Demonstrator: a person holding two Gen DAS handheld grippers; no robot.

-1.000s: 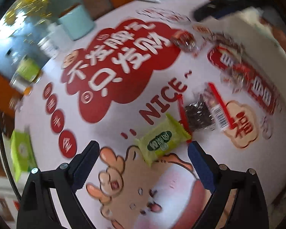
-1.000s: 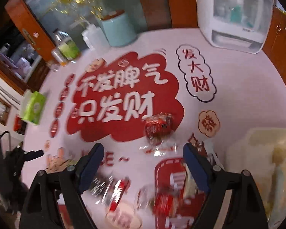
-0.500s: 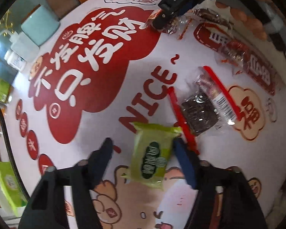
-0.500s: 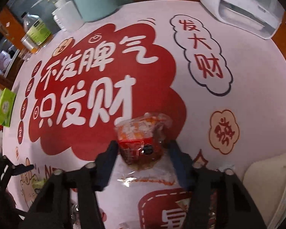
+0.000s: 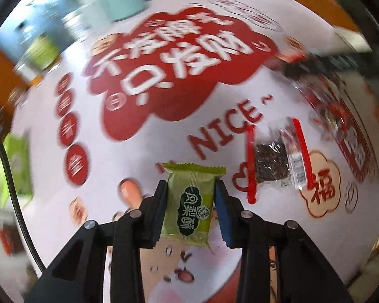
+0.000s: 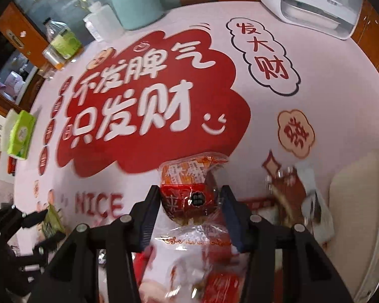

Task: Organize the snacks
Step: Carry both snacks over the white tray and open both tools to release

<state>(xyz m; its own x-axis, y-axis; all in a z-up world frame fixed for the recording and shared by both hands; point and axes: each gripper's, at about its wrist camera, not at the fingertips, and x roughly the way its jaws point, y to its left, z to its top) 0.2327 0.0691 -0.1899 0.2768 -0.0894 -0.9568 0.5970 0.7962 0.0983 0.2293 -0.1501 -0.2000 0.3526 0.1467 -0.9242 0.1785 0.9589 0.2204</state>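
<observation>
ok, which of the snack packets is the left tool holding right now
The green packet, pinched at its sides by the left tool. The dark packet with red strips lies free on the mat beside it.

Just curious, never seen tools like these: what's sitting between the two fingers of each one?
Left wrist view: a green snack packet, pinched in the left gripper. Right wrist view: a red-and-orange snack pouch, clamped in the right gripper.

A home dining spot: a festive printed tabletop (image 6: 328,96) with a white appliance (image 6: 313,2), mint canister (image 6: 136,5), bottles and wooden cabinets behind it.
</observation>
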